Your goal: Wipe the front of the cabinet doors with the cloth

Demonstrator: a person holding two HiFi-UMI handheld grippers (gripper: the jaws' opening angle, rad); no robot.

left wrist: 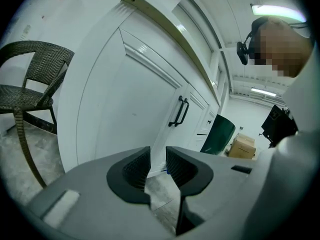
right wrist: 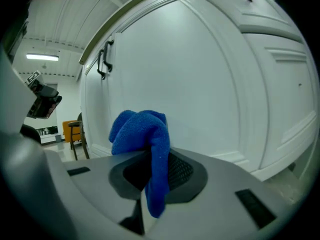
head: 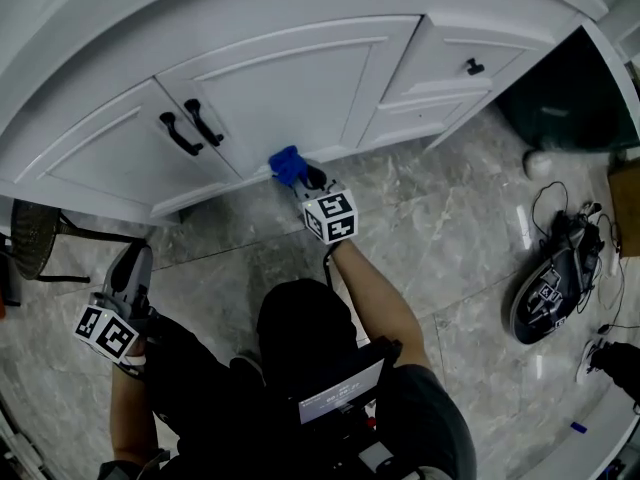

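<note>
The white cabinet doors (head: 270,88) carry two black handles (head: 192,128) side by side. A blue cloth (head: 288,164) is pressed against the bottom edge of the right-hand door, with my right gripper (head: 303,176) shut on it. In the right gripper view the cloth (right wrist: 140,131) bunches above the jaws and hangs down between them, close to the door panel (right wrist: 200,74). My left gripper (head: 130,263) is held low over the floor at the left, away from the doors. In its own view the left gripper (left wrist: 158,159) shows a narrow gap with nothing in it, facing the left door (left wrist: 125,109).
A wicker chair (head: 35,238) stands left of the cabinet. Drawers with a black knob (head: 474,66) lie to the right, then a dark green bin (head: 560,98). Gear with cables (head: 550,278) lies on the tiled floor at the right. A cardboard box (left wrist: 242,146) sits beyond the bin.
</note>
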